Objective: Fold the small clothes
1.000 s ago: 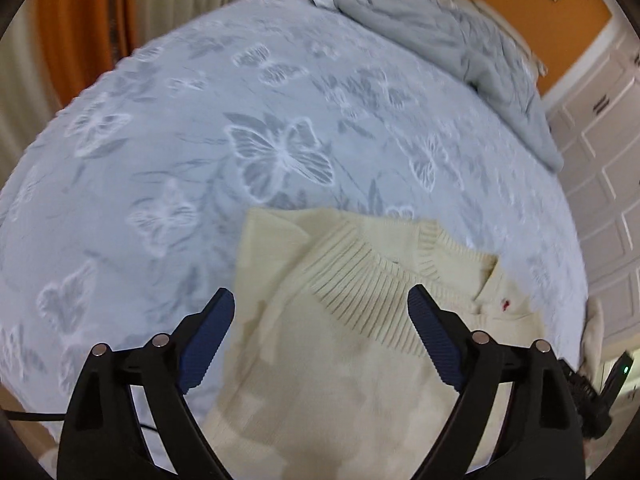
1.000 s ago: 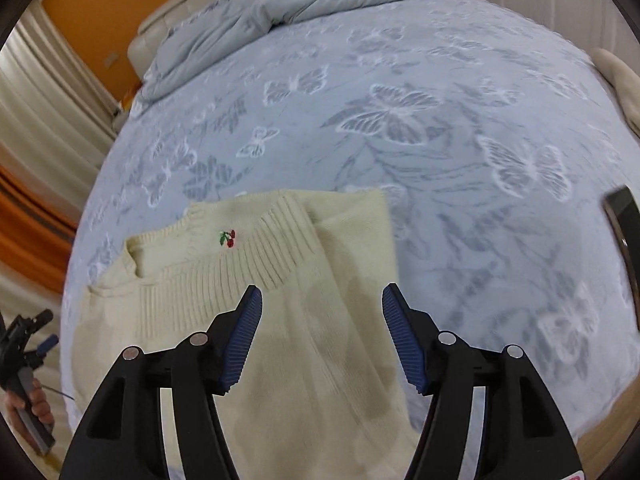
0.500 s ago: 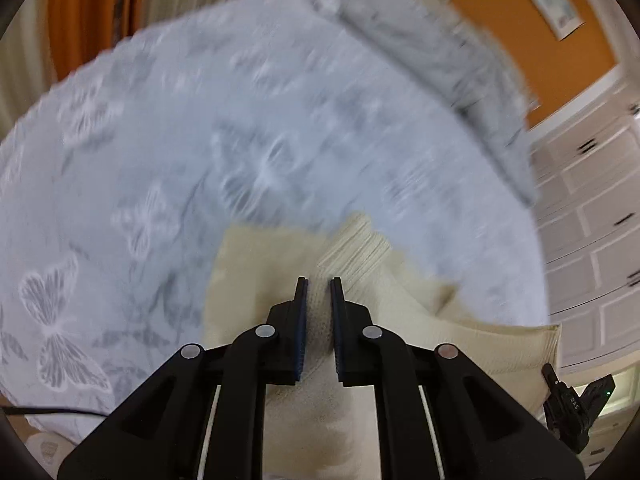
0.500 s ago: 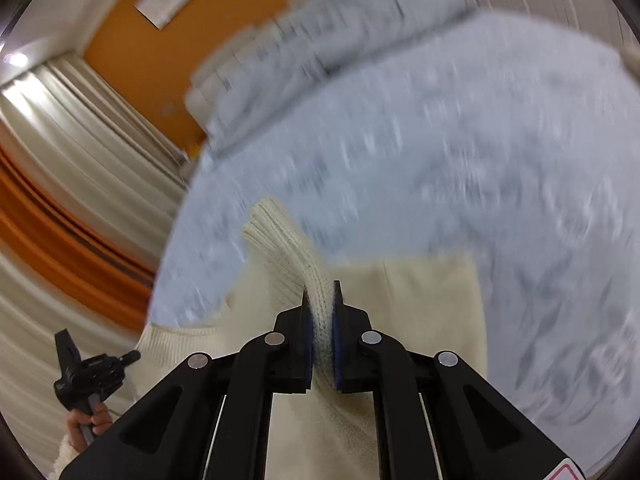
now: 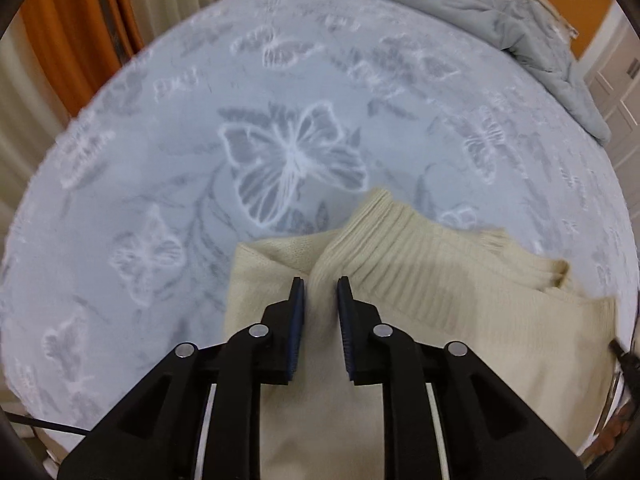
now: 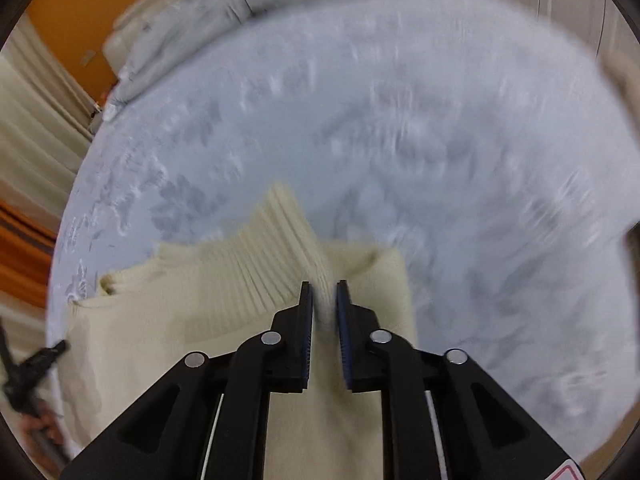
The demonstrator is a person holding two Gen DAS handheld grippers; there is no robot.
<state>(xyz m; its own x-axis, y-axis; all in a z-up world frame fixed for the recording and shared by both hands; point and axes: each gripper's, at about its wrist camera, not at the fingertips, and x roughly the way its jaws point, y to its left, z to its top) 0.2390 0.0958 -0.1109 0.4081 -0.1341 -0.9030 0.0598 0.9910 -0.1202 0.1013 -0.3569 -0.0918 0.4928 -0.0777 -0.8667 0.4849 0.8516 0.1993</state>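
Observation:
A cream knit sweater (image 5: 420, 288) lies on the butterfly-print bedspread (image 5: 200, 160), with its ribbed hem folded up over the body. My left gripper (image 5: 320, 292) is shut on the ribbed hem at its left corner and holds it raised. In the right wrist view my right gripper (image 6: 323, 294) is shut on the same sweater (image 6: 200, 300) at the right corner of the ribbed hem, which stands up in a peak between the pads. The sweater's lower part is hidden under both grippers.
A crumpled grey duvet (image 5: 480, 8) lies at the far end of the bed. Orange and cream curtains (image 5: 60, 40) hang on the left, white cupboard doors (image 5: 616, 92) stand on the right. The right wrist view is motion-blurred.
Both grippers went from wide open above the sweater to shut on its ribbed hem. They have lifted the hem and carried it forward over the body.

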